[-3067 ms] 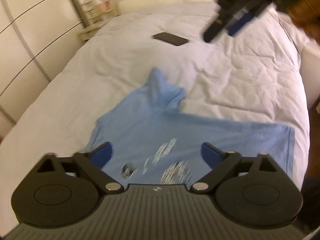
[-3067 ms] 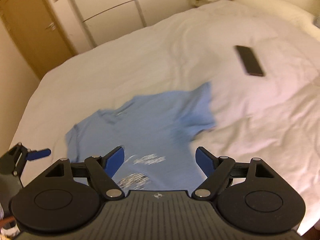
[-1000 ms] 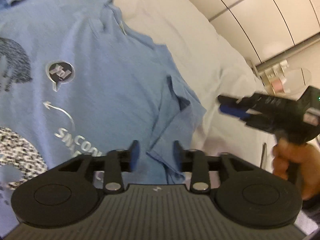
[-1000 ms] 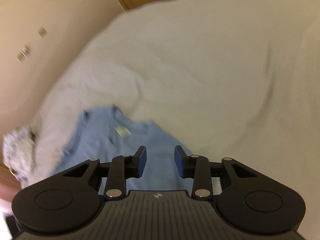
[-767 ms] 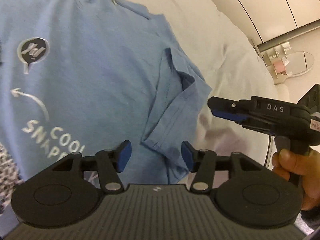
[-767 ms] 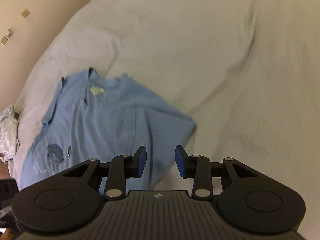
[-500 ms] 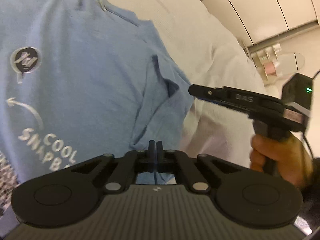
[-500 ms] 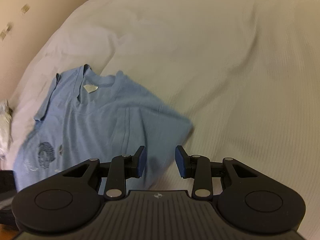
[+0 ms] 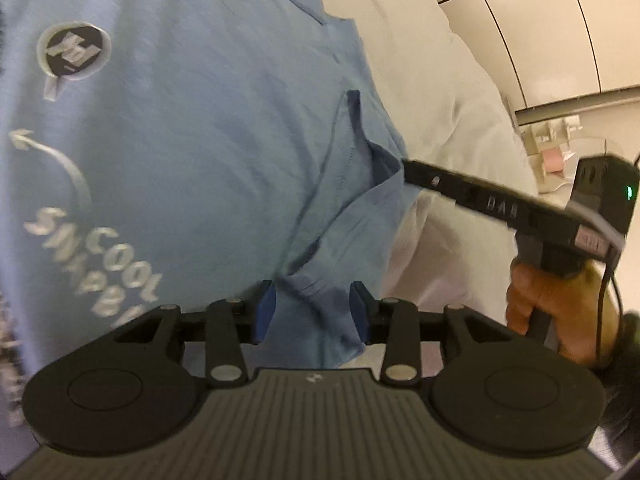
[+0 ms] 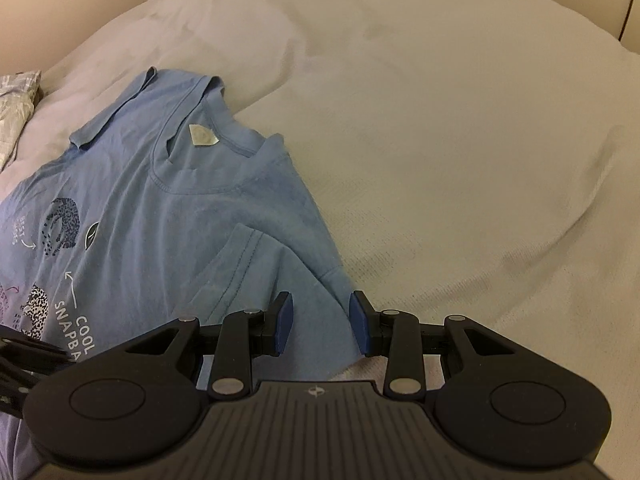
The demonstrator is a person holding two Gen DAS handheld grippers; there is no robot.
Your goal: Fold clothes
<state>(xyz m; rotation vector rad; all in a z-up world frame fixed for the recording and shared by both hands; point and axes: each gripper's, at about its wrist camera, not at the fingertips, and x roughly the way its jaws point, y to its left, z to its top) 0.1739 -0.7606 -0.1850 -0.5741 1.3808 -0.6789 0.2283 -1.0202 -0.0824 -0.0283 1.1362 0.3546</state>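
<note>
Working the blue T-shirt (image 10: 168, 216), which lies flat on the white bed (image 10: 460, 140), print up. Our left gripper (image 9: 312, 312) is opening, sleeve (image 9: 320, 300) hem between the pads, not pinched. Our right gripper (image 10: 320, 322) sits part-open over the same folded sleeve's edge, no squeeze visible. Our right hand (image 9: 556, 312) shows in the left view.

Both wrist views close (sharing shirt (image 9: 208, 132))
</note>
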